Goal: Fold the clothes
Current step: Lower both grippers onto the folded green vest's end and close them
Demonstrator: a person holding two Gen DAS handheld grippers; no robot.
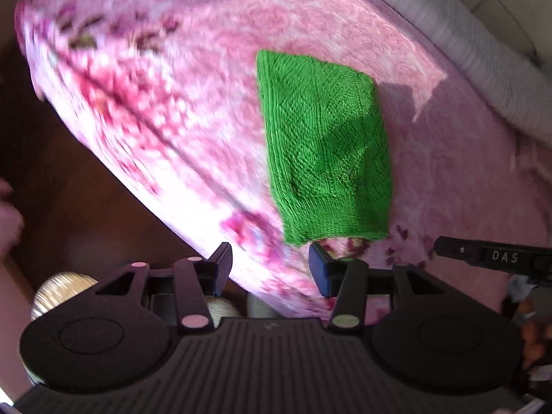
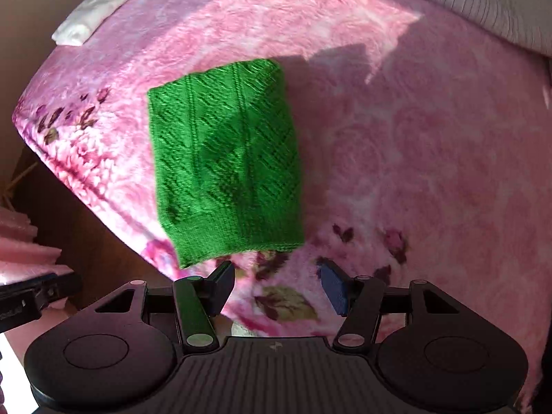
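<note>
Green sweater (image 1: 324,145) lies folded into a neat rectangle on the bed's pink flowered blanket (image 1: 465,179).

Left hand-held gripper (image 1: 269,265) hangs just short of the sweater's near hem with its jaws wide apart and nothing between them. Right hand-held gripper (image 2: 276,284) is likewise spread wide and holds nothing, near the same hem of the sweater (image 2: 224,158). A folded white cloth (image 2: 98,12) sits at the blanket's (image 2: 431,172) far left corner, well apart.
</note>
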